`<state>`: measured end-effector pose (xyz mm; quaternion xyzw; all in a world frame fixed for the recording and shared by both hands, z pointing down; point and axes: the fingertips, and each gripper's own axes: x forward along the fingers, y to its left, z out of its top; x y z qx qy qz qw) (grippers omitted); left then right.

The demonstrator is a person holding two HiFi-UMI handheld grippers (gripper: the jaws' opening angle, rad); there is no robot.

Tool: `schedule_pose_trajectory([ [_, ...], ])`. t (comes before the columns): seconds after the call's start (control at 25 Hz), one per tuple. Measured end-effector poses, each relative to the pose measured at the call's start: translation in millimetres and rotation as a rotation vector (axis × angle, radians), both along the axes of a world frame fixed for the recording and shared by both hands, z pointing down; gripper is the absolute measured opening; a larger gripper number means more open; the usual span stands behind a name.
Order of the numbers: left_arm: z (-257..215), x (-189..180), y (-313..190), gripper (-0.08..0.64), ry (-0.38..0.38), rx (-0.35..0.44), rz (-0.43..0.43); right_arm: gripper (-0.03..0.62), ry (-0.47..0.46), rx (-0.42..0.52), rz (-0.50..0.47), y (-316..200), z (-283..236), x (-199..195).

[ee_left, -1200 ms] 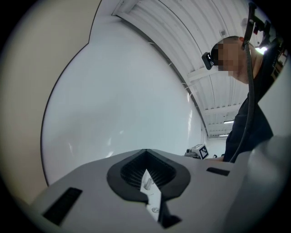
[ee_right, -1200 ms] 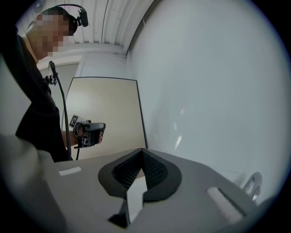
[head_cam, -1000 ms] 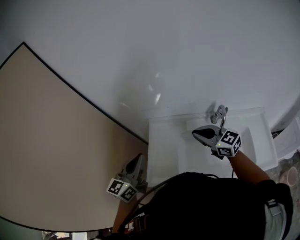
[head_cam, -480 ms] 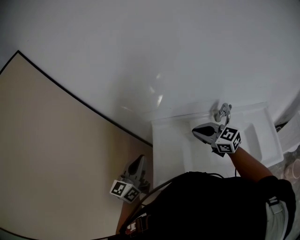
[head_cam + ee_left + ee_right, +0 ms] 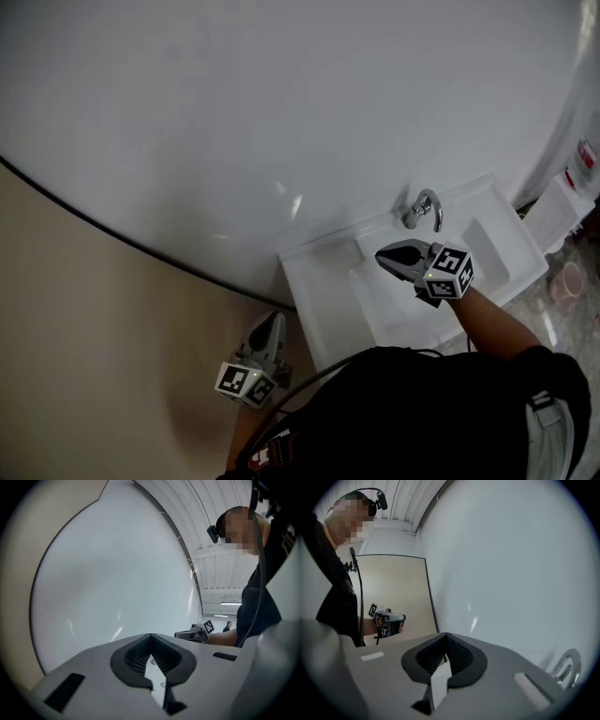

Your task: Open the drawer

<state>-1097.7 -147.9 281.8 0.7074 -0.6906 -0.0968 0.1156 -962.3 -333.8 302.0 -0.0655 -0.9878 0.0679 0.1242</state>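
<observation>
White washbasin (image 5: 319, 302) — chrome tap (image 5: 423, 208) on its back rim

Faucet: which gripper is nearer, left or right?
Right. The right gripper is over the sink basin, just in front of the faucet. The left gripper is off the sink's left edge, by the beige panel.

On my feed I count two grippers, the left gripper (image 5: 270, 328) and the right gripper (image 5: 383, 256); one white basin (image 5: 319, 309); one chrome tap (image 5: 424, 208) at its back edge; and one pale cup (image 5: 566, 280) beyond its right corner.
</observation>
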Motion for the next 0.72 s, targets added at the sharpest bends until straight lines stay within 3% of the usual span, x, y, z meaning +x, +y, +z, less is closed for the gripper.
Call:
schedule_pose_trajectory([
  [0.2,10,-5,-23,-0.003,0.005,-0.011,0.108,-0.002,0.009,0.004,0.113,-8,7,14],
  [0.4,23,16,-59,-0.003,-0.021,-0.047,0.205,-0.002,-0.009,-0.007,0.211,-32,16,50],
  [0.72,26,107,-137,-0.003,-0.041,-0.078,0.315,-0.002,-0.03,-0.038,0.366,-87,32,159],
])
